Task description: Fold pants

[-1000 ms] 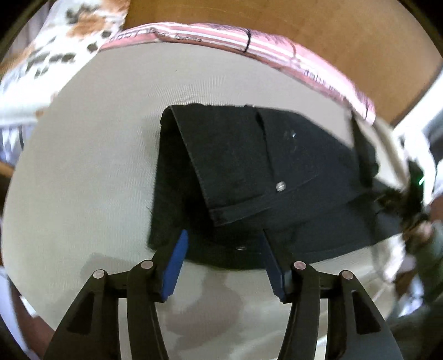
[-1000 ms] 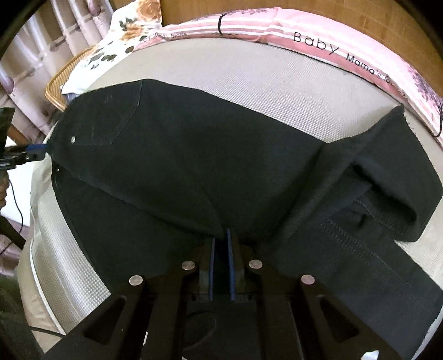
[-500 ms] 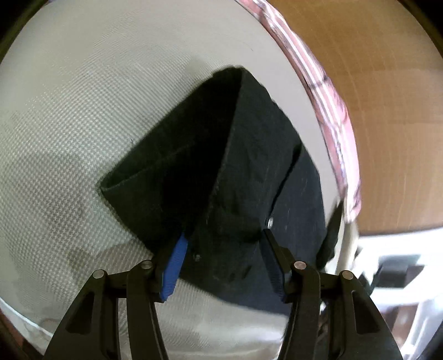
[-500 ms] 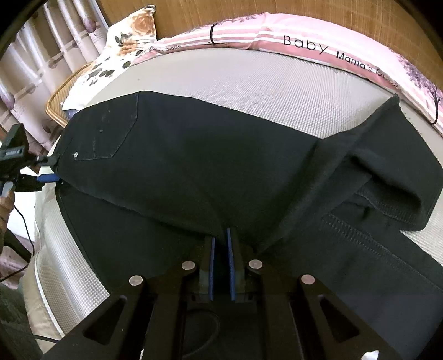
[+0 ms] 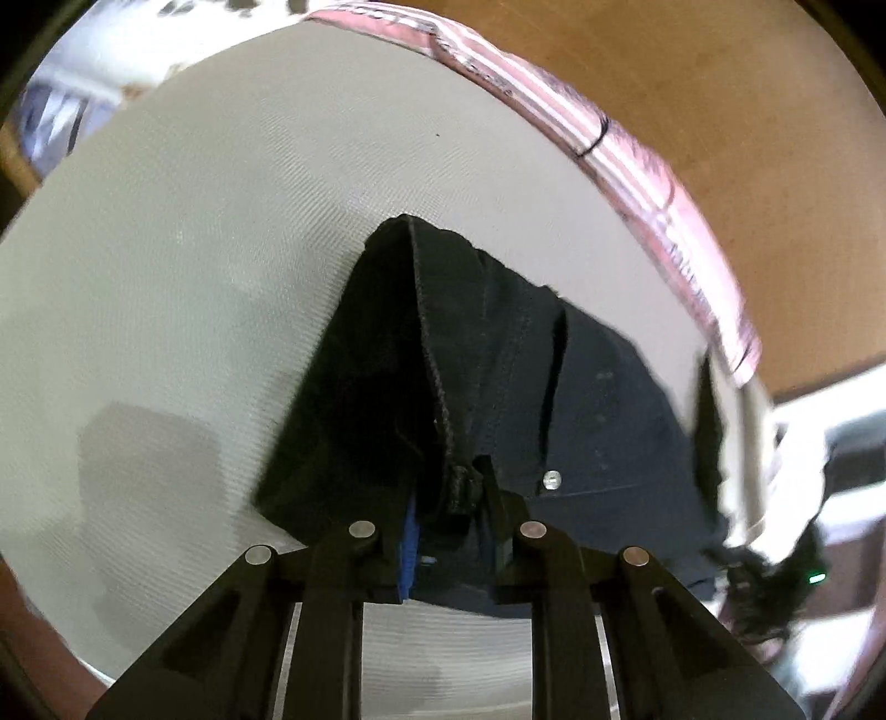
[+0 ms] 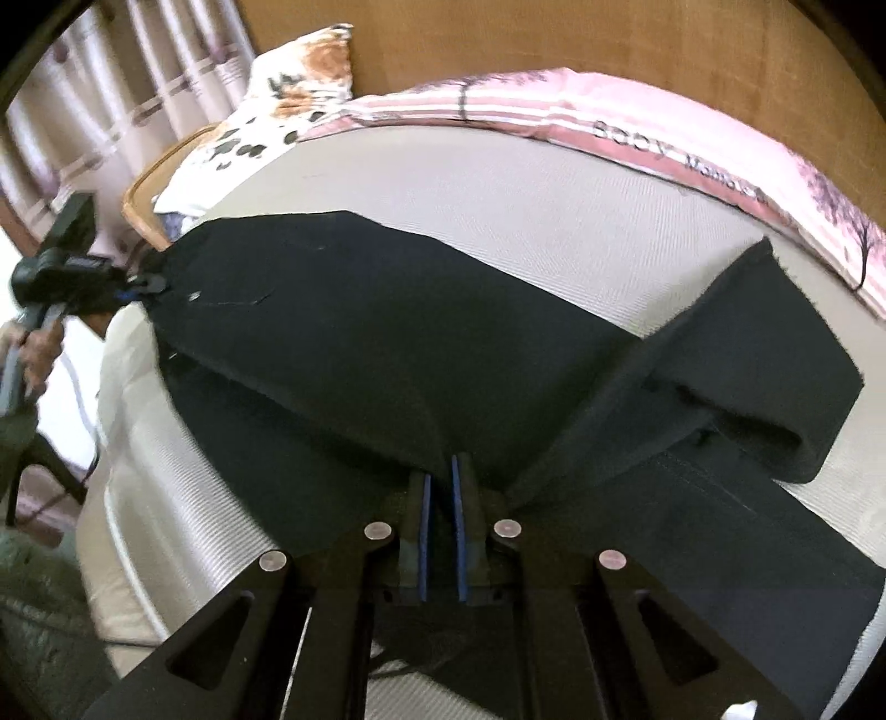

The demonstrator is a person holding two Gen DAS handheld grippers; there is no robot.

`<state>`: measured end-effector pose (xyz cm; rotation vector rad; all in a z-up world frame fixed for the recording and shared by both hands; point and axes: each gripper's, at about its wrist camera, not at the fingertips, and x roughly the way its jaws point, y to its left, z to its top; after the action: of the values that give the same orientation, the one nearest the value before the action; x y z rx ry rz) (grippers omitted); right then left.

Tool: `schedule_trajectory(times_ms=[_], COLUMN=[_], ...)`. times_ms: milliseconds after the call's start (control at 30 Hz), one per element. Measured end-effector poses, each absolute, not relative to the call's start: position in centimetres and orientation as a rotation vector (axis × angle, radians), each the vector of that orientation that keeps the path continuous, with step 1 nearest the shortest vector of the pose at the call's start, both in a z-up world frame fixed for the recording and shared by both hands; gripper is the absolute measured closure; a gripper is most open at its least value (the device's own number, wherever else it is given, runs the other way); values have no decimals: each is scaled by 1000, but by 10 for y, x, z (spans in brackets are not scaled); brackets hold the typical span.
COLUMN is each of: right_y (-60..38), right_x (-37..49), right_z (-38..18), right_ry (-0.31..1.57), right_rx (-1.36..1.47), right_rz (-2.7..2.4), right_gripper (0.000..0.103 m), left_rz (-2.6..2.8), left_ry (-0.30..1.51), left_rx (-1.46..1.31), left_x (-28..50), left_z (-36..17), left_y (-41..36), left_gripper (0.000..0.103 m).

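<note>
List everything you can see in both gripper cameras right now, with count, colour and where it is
pants: one, black, spread across the mattress, one leg doubled back on the right
mattress: one, off-white, under the pants
pink striped bedding: one, pink and white with lettering, along the mattress's far edge
floral pillow: one, white with orange and dark flowers, far left corner
headboard: one, brown wood, behind the bedding
curtains: pale with stripes, far left
left gripper: one, black with blue pads, shut on the pants' waistband edge
right gripper: one, black with blue pads, shut on a pinch of the pants
</note>
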<state>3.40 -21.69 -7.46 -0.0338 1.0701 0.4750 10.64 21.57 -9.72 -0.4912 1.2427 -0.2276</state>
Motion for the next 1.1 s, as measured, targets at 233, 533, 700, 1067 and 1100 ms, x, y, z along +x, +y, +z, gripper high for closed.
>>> schedule_trajectory(times_ms=[233, 533, 700, 1067, 1100], right_y=[-193, -192, -201, -280, -293], right_x=[7, 8, 4, -11, -9], right_z=[-103, -130, -119, -72, -69], right_ry=[1165, 1225, 1213, 1106, 1096], right_rx=[-32, -4, 66, 227, 259], right_rz=[516, 512, 543, 412, 380], right_gripper=[97, 95, 68, 57, 56], left_rz=[-199, -143, -115, -168, -204], left_ry=[1273, 1251, 1245, 1137, 1110], left_rx=[-222, -78, -54, 2, 29], left_x=[101, 97, 94, 55, 51], left_z=[-109, -115, -107, -51, -43], left_y=[202, 191, 188, 178, 166], left_gripper=[84, 72, 63, 59, 59])
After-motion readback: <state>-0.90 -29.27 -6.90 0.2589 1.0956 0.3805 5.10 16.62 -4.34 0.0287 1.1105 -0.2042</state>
